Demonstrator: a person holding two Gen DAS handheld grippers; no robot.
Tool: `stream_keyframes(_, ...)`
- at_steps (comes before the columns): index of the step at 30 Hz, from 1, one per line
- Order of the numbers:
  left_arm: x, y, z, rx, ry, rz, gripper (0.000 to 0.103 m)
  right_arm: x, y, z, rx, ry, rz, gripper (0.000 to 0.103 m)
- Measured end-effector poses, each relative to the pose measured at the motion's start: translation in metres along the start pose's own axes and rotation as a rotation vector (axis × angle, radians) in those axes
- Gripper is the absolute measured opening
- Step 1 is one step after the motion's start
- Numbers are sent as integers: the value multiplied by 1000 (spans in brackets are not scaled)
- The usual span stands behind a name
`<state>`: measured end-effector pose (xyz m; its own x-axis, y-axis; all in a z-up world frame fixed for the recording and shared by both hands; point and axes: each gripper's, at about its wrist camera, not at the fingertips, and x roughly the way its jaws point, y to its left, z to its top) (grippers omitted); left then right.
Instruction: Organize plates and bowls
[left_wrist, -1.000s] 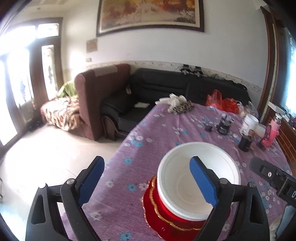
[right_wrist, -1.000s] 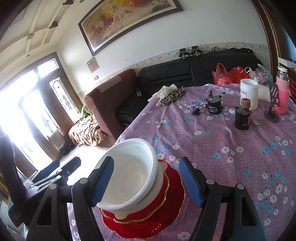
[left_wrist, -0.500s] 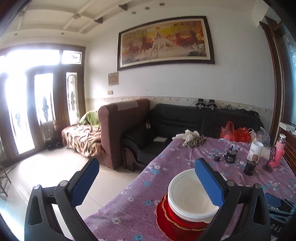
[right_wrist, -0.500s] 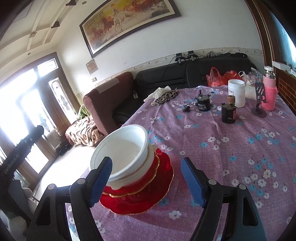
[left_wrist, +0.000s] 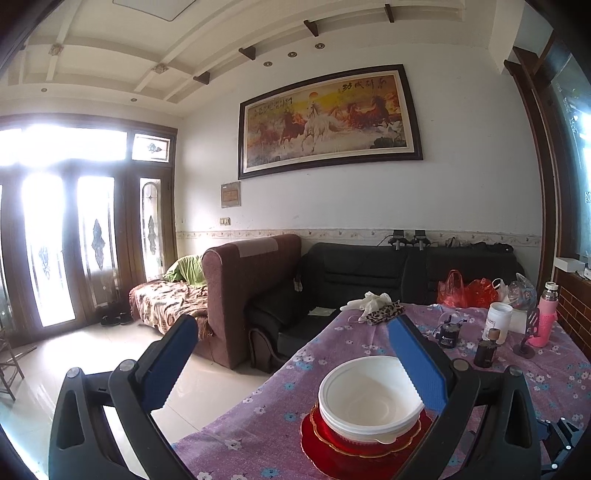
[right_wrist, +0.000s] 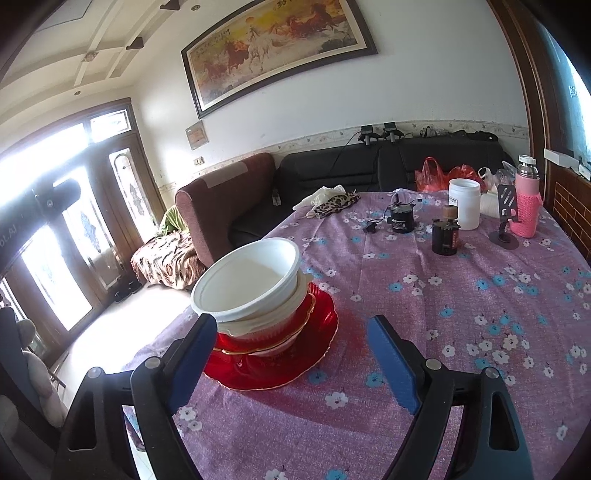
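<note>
Stacking: two bowls (right_wrist: 251, 291), two plates (right_wrist: 280, 358).

The left wrist view is taken from behind the left gripper (left_wrist: 291, 360), raised above the near corner of the table (left_wrist: 258, 432) and aimed almost level toward the far wall, so ceiling, painting (left_wrist: 328, 120) and doors (left_wrist: 55, 251) are included. The stacked white bowl (left_wrist: 369, 398) is seen just ahead of its right finger. The right wrist view is taken from behind the right gripper (right_wrist: 291, 363), pitched further down and rolled, with the table (right_wrist: 480, 314) filling most of it and the white bowl (right_wrist: 247, 280) lying beyond its left finger, close by. The bowl stack, table, sofa (right_wrist: 369, 166) and painting (right_wrist: 273, 48) are shared by both views.
</note>
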<state>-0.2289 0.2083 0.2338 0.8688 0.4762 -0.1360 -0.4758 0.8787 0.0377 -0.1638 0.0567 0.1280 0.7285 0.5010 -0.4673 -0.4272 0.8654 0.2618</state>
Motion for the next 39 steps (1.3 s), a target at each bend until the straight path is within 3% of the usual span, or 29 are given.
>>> stream_keyframes(12, -18, -14, -13, -7, -55, -2, 103, 0, 4, -17, -51, 9, 2, 88)
stream_keyframes(13, -16, -16, -16, -5, -41, 2, 103, 1, 5, -18, -56, 12, 3, 88)
stream_keyframes(18, 5, -20, -27, -23, 84, -122, 103, 10, 5, -24, -73, 36, 12, 88)
stream_keyframes(27, 43, -2, -41, -54, 191, -53, 103, 30, 17, -31, -135, 90, 22, 88)
stream_keyframes(39, 76, -2, -61, -42, 301, -33, 103, 55, 30, -28, -178, 144, 27, 89)
